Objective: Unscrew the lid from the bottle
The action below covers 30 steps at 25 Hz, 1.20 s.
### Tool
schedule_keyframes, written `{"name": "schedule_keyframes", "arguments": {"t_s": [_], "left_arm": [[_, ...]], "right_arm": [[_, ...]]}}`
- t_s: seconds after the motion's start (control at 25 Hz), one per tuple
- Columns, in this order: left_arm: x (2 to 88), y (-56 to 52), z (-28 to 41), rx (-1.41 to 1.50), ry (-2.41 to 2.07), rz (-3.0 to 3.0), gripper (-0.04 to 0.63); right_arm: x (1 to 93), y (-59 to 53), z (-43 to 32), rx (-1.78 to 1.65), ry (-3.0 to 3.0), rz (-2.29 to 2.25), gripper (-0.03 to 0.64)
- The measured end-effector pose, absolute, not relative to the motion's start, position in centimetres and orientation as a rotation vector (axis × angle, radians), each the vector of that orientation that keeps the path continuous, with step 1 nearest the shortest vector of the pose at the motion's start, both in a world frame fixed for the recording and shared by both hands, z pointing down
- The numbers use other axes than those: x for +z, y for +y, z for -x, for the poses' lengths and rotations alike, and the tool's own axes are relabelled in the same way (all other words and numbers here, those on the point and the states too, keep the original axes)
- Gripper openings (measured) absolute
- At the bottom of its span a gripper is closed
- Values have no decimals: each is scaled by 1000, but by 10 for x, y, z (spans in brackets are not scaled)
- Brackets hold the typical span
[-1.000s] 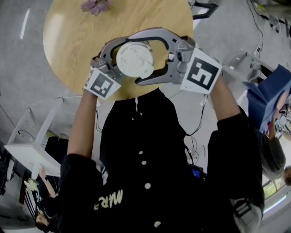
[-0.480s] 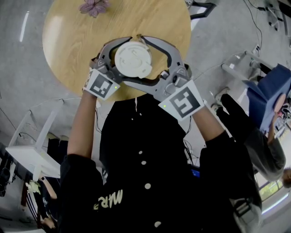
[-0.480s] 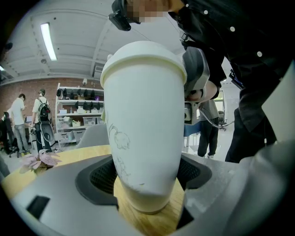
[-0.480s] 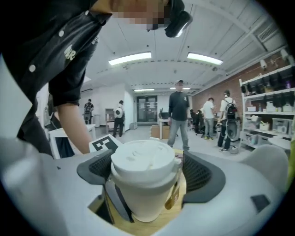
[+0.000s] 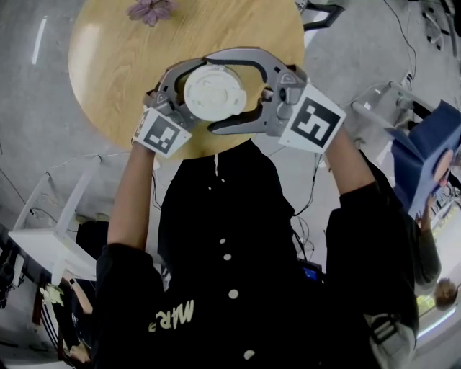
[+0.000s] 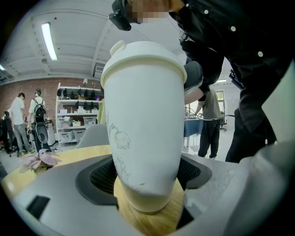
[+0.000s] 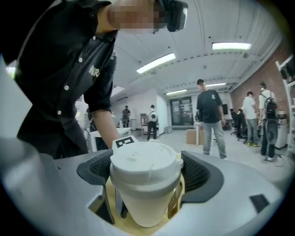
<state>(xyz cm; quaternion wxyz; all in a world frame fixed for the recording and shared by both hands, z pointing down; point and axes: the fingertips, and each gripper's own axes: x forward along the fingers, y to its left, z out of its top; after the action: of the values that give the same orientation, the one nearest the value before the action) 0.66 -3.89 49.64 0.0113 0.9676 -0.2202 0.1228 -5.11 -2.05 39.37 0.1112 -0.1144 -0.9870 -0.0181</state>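
Note:
A white bottle [image 6: 143, 120] with a white lid [image 5: 215, 94] stands upright over the near edge of the round wooden table [image 5: 108, 58]. My left gripper [image 5: 189, 95] comes in from the left and is shut on the bottle's lower body [image 6: 146, 175]; both dark pads press its sides. My right gripper [image 5: 216, 92] reaches in from the right, higher up. In the right gripper view its jaws are shut on the lid [image 7: 144, 166], with the bottle's body [image 7: 143, 207] below them. From above, the lid hides the bottle's body.
A purple flower [image 5: 150, 10] lies at the table's far edge. A white side table [image 5: 43, 238] stands on the floor at left, and cables and a blue-covered object [image 5: 425, 158] at right. Several people stand in the background of both gripper views.
Half a second ago the right gripper was swung round the lid toward the person's body; now it is back at its earlier angle. The left gripper and bottle have stayed put.

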Motion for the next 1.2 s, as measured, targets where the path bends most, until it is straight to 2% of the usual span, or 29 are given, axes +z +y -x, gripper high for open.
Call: {"name": "schedule_keyframes", "arguments": {"t_s": [0.24, 0.4, 0.56, 0.72, 0.84, 1.08, 1.2], "left_arm": [[495, -38, -6, 373, -687, -3032, 376], [502, -39, -5, 394, -679, -3014, 376], [498, -39, -7, 386, -686, -3021, 376], [498, -37, -7, 382, -690, -3010, 376], [498, -37, -6, 380, -695, -3005, 376], [497, -39, -5, 370, -693, -3023, 376], [496, -40, -5, 370, -700, -3022, 376]], "right_arm": [[396, -19, 50, -5, -2871, 359, 463], [392, -33, 43, 123, -2914, 55, 482], [387, -39, 46, 97, -2901, -348, 482], [392, -38, 52, 109, -2879, -500, 448], [391, -37, 55, 47, -2888, -390, 457], [392, -21, 57, -5, -2900, 358, 456], [395, -18, 56, 21, -2852, 499, 456]]}}
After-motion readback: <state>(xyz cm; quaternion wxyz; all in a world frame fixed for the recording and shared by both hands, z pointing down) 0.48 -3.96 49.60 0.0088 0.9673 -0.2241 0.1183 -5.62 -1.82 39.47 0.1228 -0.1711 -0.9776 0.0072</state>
